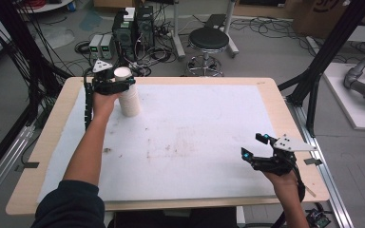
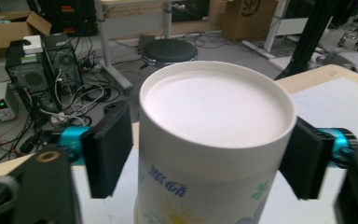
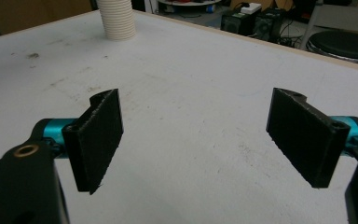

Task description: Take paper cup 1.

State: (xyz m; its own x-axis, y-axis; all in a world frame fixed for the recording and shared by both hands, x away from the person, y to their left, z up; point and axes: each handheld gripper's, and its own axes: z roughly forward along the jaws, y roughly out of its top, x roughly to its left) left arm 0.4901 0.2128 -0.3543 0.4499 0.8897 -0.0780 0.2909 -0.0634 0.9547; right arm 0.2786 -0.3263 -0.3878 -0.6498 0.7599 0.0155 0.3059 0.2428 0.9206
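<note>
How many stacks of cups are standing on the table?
1: a stack of upturned paper cups near the table's far-left corner, its top between the left gripper's jaws. How many cups nest inside it cannot be told.

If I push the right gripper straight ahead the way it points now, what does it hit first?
Probably nothing close: the right gripper has its jaws open over bare white table cover. The stack of paper cups stands far ahead and left of that line, though depth is hard to judge.
</note>
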